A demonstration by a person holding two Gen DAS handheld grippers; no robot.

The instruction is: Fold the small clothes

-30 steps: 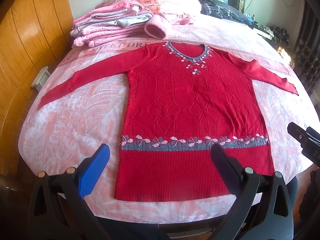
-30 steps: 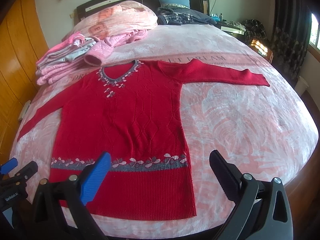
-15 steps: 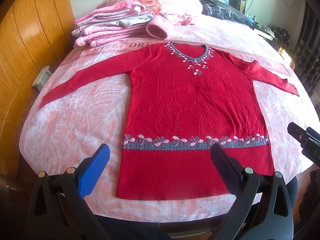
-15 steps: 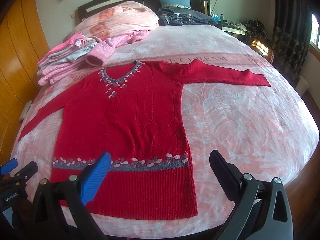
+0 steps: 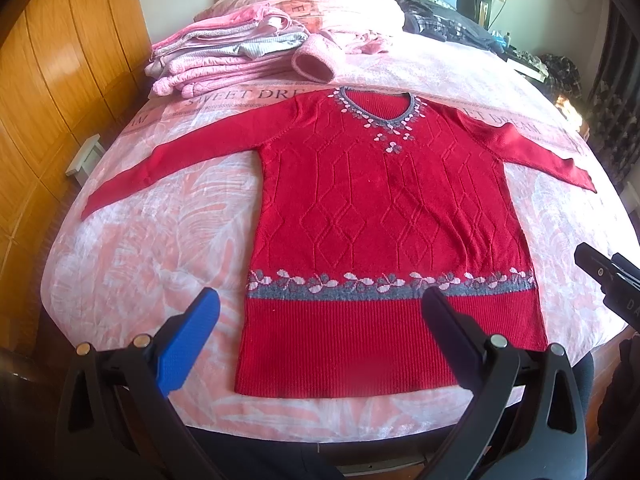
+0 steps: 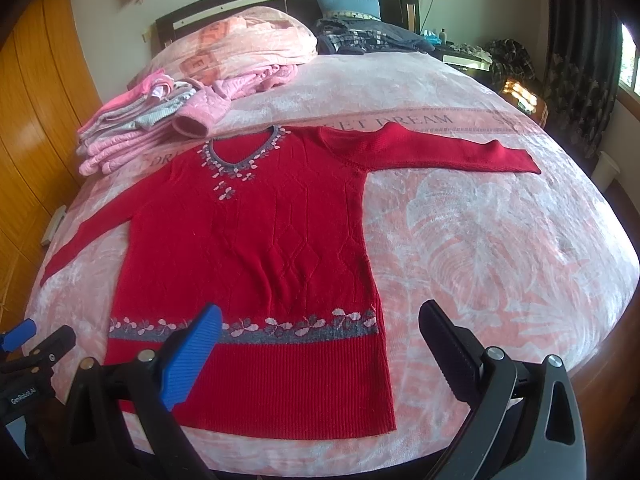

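We hold both wide-open grippers (image 5: 320, 336) (image 6: 320, 340) barely advanced, seemingly, over the flat, unfolded red sweater (image 5: 384, 216).

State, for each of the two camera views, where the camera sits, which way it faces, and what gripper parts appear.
Left wrist: on the left gripper, above the bed's foot, facing the headboard; right gripper at the right edge.
Right wrist: on the right gripper, further right, same heading; left gripper at the left edge.
Shared: red sweater, pink clothes pile.
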